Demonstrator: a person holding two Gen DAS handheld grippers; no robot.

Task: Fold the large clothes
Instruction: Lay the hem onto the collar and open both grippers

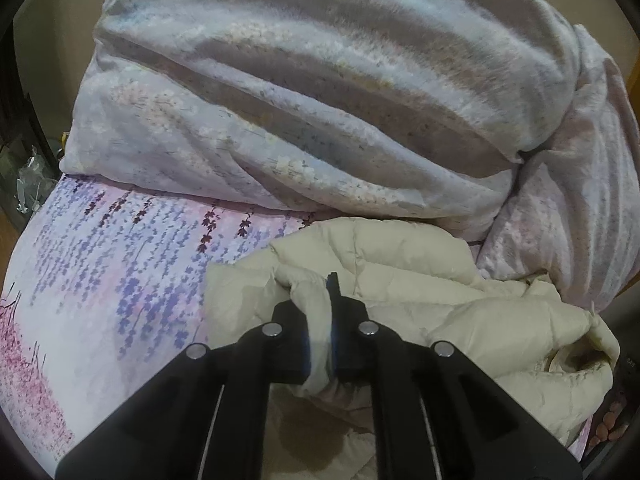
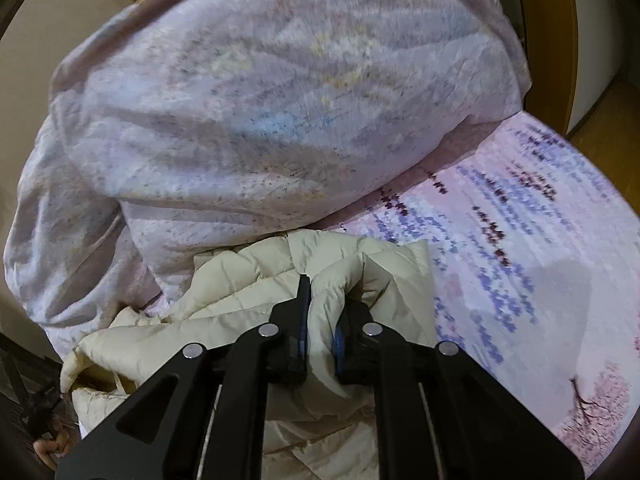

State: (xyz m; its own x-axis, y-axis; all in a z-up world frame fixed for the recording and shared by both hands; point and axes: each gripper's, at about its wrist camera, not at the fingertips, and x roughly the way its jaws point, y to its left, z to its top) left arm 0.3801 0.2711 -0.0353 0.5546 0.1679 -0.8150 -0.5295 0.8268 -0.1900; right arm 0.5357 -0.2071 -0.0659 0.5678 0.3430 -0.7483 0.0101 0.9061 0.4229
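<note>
Left gripper (image 1: 320,312) and right gripper (image 2: 322,312) each pinch a bunched edge of the cream jacket (image 1: 460,312), heaped on the sheet (image 1: 100,280) near the duvet (image 1: 320,100); judgement: lift evenly, spread apart, clear the duvet.

floral bedsheet (image 1: 100,280), heaped pale duvet (image 1: 320,80), beige wall (image 2: 60,32), wooden floor (image 2: 612,116)

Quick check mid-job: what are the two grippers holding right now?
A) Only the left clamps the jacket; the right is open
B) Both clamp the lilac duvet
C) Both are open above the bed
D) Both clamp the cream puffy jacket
D: the left gripper and the right gripper each have a fold of the cream puffy jacket pinched between their fingers.
</note>
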